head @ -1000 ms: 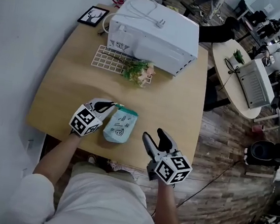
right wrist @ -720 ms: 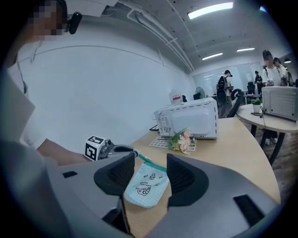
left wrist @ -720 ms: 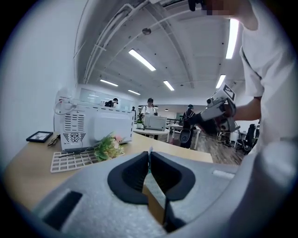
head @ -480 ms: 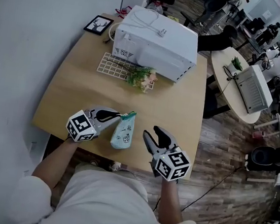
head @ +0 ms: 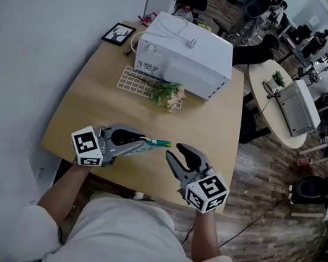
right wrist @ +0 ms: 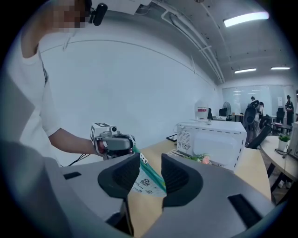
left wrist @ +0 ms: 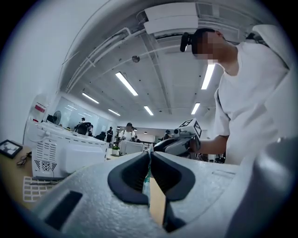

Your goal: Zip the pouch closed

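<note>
While left claw (head: 146, 142) pinches pouch (head: 161, 143) over wooden office table (head: 96, 100), right claw (head: 175, 151), just narrowed, gapes empty.

microwave (head: 186, 55) at far end, near tabletop (head: 88, 117) open

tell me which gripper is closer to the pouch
Left. The left gripper is shut on the pouch. The right gripper sits just beyond its free end, not touching; its jaws have just been closing, with nothing between them.
</note>
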The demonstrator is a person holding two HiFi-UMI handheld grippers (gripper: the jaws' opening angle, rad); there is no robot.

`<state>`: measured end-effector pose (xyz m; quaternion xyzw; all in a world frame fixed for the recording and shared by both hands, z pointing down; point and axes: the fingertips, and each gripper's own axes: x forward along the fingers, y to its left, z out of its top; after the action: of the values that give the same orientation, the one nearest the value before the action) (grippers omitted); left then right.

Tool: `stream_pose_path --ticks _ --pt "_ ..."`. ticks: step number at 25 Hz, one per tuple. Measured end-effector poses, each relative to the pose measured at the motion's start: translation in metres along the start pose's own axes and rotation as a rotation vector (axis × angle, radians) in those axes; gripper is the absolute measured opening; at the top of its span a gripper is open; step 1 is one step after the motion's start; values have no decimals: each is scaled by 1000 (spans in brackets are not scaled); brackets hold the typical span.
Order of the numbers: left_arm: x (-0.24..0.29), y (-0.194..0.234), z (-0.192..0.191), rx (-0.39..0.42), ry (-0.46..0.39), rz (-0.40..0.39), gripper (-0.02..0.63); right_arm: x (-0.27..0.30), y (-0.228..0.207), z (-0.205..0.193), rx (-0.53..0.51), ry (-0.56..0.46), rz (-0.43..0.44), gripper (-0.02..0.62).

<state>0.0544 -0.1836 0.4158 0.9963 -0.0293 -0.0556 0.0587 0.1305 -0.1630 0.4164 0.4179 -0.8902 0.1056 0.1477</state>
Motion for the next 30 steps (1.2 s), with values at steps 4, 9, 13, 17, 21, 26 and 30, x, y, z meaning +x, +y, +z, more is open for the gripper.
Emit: stream_pose_path --ticks 4,9,13,17,21,26,30 --pt "-7 -2 27 22 -54 2 26 -2 12 21 -58 -34 36 117" --pt "-17 -6 43 30 -100 -22 26 17 35 31 -84 -23 171 106" --pt "-18 -11 52 34 -124 -49 26 35 47 31 -40 -11 260 105" --pt "-22 -13 59 41 -130 -72 26 43 51 32 2 -4 317 86" --pt "-28 -12 61 33 -136 -103 26 49 51 33 -6 11 365 116" --pt "-32 -11 62 28 -135 -116 26 52 59 35 -24 26 426 118" --pt "-30 -11 61 27 -127 -118 26 50 65 32 -28 31 444 56"
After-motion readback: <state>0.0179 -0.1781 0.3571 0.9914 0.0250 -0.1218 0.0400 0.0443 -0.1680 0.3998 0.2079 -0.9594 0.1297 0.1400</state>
